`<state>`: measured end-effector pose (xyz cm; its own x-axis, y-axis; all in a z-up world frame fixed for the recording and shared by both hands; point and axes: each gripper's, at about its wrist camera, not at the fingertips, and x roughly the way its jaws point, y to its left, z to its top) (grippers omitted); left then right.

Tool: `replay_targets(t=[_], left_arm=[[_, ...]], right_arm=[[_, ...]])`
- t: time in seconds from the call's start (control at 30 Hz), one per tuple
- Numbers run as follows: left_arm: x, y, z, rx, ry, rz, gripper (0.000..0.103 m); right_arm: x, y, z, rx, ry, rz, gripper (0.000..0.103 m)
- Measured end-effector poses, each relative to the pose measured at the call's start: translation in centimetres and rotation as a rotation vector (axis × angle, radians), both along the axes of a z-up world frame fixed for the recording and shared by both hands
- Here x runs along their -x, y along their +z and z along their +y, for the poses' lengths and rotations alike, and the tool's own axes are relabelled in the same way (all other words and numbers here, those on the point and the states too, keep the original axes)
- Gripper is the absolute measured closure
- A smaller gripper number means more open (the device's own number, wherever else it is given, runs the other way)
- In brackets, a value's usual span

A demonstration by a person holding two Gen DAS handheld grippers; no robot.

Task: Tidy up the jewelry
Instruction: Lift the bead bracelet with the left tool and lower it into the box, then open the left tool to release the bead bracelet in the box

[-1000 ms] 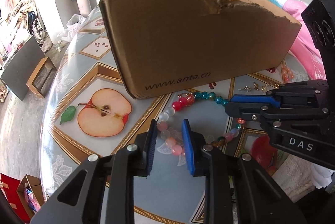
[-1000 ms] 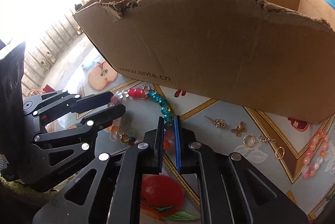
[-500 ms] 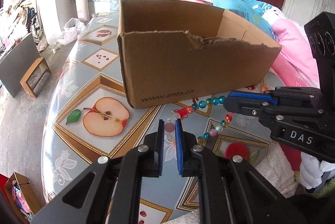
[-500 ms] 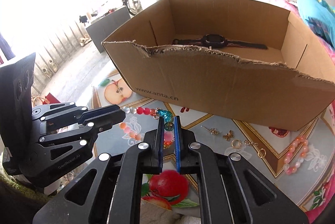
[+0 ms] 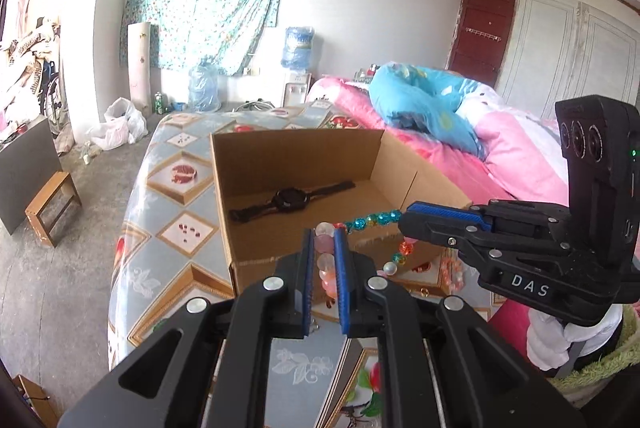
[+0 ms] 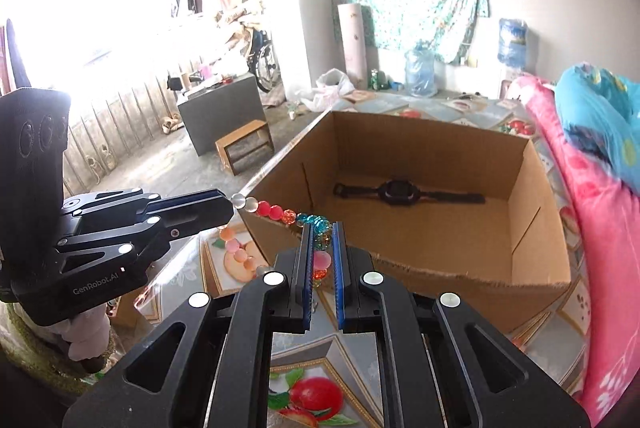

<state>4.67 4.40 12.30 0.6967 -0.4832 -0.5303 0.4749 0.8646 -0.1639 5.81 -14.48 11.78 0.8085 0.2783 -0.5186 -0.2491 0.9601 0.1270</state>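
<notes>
Beaded necklace [image 5: 372,220] held clear of the counter [image 5: 168,188], strung between both tongs just in front of the cardboard box [image 5: 248,164]. Left tongs [image 5: 323,248] clamped on the pale pink and clear beads; right tongs [image 6: 321,244] clamped on the teal and orange beads. Taut run of red, amber and teal beads stretched roughly level from one grip to the other, parallel with the torn near wall of the box and about at its rim height. Slack remainder of the strand hanging in a loop below, orange and pearl beads lowest, apparently clear of the counter.

Box lying ahead of and slightly below both tongs, long axis running across the view. Black wristwatch [image 6: 400,190] flat on the box floor, strap along the same axis, toward the far wall. Floor nearer the torn wall bare.

Both tongs angled downward and forward, side by side, tips converging toward each other; neither judged clearly nearer the box.

Judgement: next move a joint carry forward over the torn edge, then release. Hanging loop likely to snag on the ragged cardboard unless raised first.

Bracelet [image 5: 450,270] and a few small trinkets remaining on the counter beside the box.
</notes>
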Motion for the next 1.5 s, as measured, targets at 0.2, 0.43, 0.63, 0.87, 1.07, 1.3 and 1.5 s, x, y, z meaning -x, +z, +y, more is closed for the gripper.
replay_targets(t=[0.2,0.43,0.63,0.87,1.07,1.3,1.5], left_arm=[[-3.9,2.4,-1.0,-0.029,0.005,-0.080,0.094],[-10.2,-0.8,-2.4,-0.151,0.034,0.020,0.094],[-13.4,-4.5,-2.5,-0.222,0.071,0.131,0.093],[-13.9,-5.3,-2.8,-0.248,0.079,0.133,0.093],[-13.6,-4.5,-1.8,-0.212,0.121,0.099,0.092],[-12.0,-2.8,0.0,-0.137,0.173,0.041,0.085],[-8.5,-1.6,1.9,-0.043,0.191,0.001,0.075]], right_arm=[[-4.8,1.6,-1.9,-0.059,0.001,0.005,0.096],[-12.3,-1.6,-2.1,-0.095,0.002,0.215,0.096],[-15.4,-4.8,-0.5,-0.056,0.012,0.384,0.096],[-16.4,-5.3,0.1,-0.074,0.019,0.434,0.092],[-15.6,-4.5,-1.4,-0.123,0.003,0.368,0.092],[-11.9,-2.8,-3.7,-0.178,-0.026,0.256,0.091],[-7.3,-1.2,-4.7,-0.222,0.005,0.140,0.084]])
